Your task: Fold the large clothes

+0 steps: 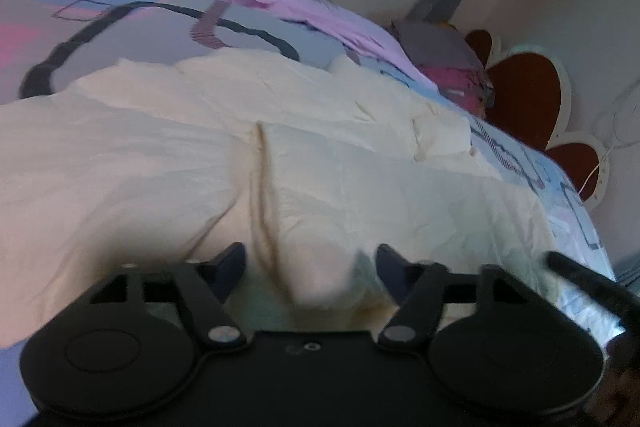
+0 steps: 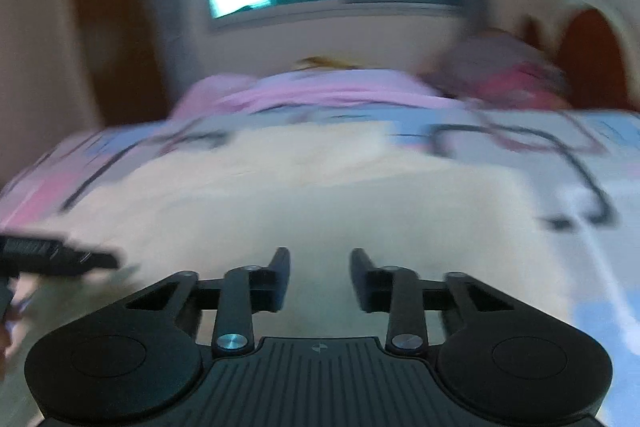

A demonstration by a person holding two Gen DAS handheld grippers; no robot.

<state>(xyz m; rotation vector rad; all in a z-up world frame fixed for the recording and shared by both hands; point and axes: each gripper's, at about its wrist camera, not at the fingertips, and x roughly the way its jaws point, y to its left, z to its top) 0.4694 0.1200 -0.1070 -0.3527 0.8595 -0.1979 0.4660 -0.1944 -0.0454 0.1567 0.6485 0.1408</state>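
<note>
Left wrist view shows me the cream garment (image 1: 280, 155) spread soft and limp over the bed (image 1: 120, 27), left hand-held gripper (image 1: 310, 263) apart astride a raised fold worth pinching, right hand-held gripper (image 2: 320, 267) apart, empty.

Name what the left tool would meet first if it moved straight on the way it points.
Most likely the cream garment, at the raised fold between the open fingers of the left tool. The blur leaves the gap to it unclear.
</note>
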